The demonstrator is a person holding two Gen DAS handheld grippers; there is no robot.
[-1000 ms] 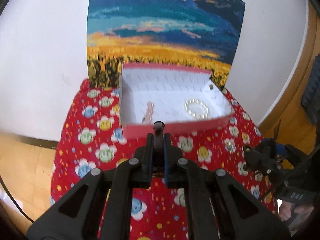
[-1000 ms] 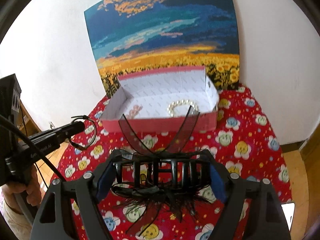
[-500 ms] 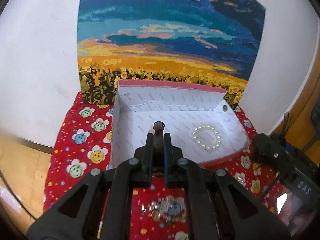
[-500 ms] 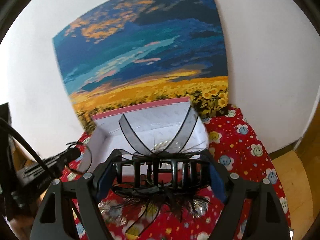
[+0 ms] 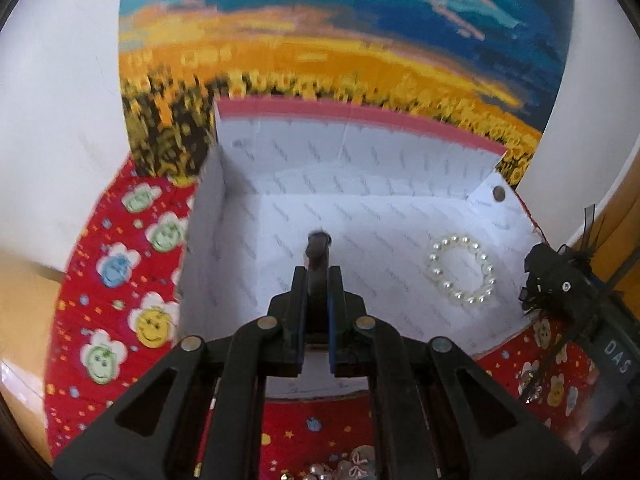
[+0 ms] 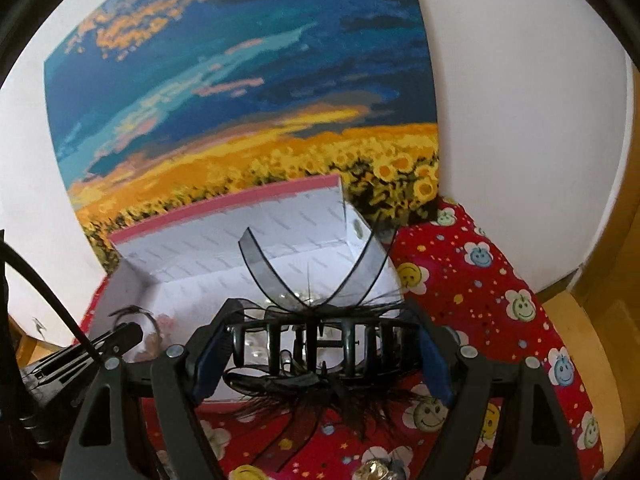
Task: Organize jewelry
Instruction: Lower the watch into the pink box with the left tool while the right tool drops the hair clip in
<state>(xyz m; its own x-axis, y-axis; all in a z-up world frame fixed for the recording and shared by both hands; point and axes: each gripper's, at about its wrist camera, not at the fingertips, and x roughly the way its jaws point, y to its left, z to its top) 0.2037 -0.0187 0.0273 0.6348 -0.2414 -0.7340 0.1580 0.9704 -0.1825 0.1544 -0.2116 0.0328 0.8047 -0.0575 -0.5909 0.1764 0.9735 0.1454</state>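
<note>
An open pink box with a white lining point(image 5: 360, 152) point(image 6: 224, 240) stands on the red tablecloth. My left gripper point(image 5: 317, 276) is shut on a dark hair tie point(image 5: 318, 248) and hangs over the box's inside, left of a pearl bracelet point(image 5: 462, 270) on the box floor. My right gripper point(image 6: 316, 344) is shut on a black claw hair clip with a mesh bow and feathers point(image 6: 312, 344), held over the box's near right edge; it shows at the right of the left wrist view point(image 5: 560, 284). A pinkish piece point(image 6: 166, 322) lies in the box, partly hidden.
A red tablecloth with smiley flowers point(image 5: 120, 280) point(image 6: 500, 300) covers the small table. A sunflower painting point(image 5: 320, 40) point(image 6: 240, 80) leans on the white wall behind the box. Sparkly pieces lie on the cloth in front of the box point(image 5: 344, 468) point(image 6: 376, 470).
Both grippers have moved forward toward the box and now reach over it with the hair tie and the hair clip still held. The box looks larger and closer.
</note>
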